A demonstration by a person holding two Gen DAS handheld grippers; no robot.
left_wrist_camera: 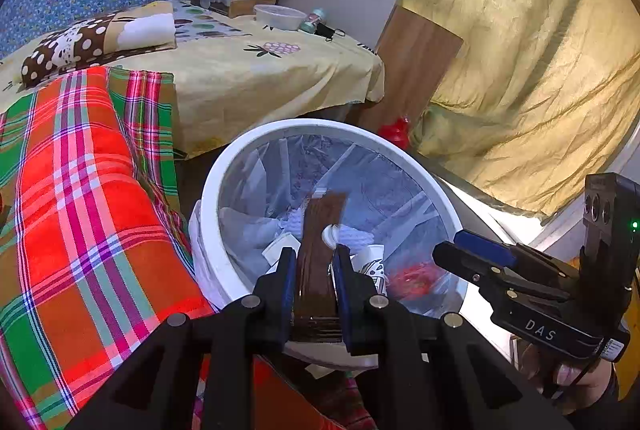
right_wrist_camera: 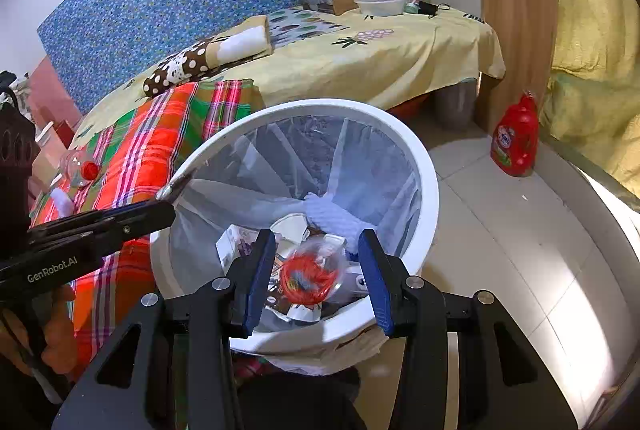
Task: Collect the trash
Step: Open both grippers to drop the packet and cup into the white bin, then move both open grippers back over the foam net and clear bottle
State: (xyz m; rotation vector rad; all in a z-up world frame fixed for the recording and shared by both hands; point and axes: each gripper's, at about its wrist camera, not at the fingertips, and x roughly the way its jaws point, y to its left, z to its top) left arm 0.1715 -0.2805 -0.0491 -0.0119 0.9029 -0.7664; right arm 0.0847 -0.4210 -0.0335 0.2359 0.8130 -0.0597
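Brown wrapper, flat and glossy, sits pinched between the pads of the left tongs, hanging over the white bin. Right tongs stand released and empty above the same bin, with a clear bottle with a red label lying among the trash below. At nine o'clock lies a plaid blanket on the bed; at two o'clock, a red detergent bottle on the floor.

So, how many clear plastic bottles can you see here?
2. One clear bottle lies on the plaid blanket; the other bottle lies in the white bin. More may be hidden under the trash.
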